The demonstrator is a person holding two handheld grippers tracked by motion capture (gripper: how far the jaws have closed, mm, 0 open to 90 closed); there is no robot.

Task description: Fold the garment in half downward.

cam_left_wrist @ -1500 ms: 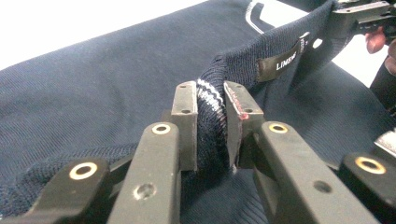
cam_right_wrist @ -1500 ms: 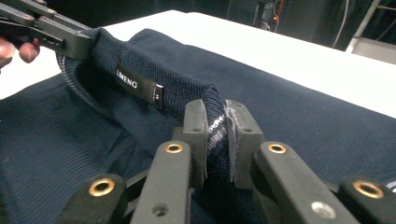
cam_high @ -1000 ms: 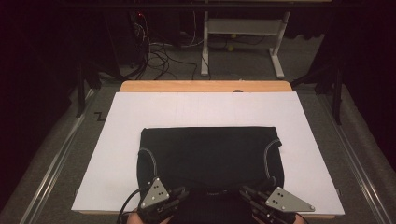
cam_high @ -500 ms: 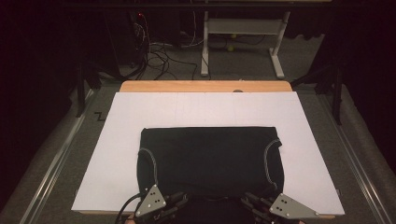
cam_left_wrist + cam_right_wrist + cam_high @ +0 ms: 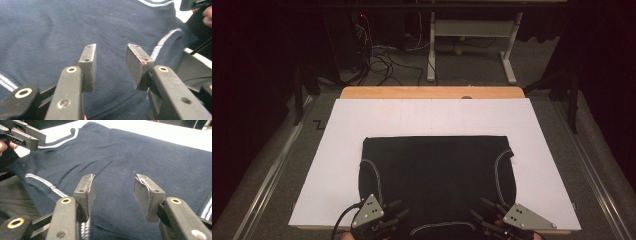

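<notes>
Dark navy garment lies flat on white board, folded, long axis running across from one gripper to the other. Left gripper and right gripper sit over its near hem, one toward each corner, equally near. Both jaws have just been opening, now apart, cloth below them, unpinched

The white sheet covering the table is left bare at 9, 12 and 3 o'clock of the flat dark navy garment with white piping; free passage is offered there. No obstacle is seen standing on the sheet
</notes>
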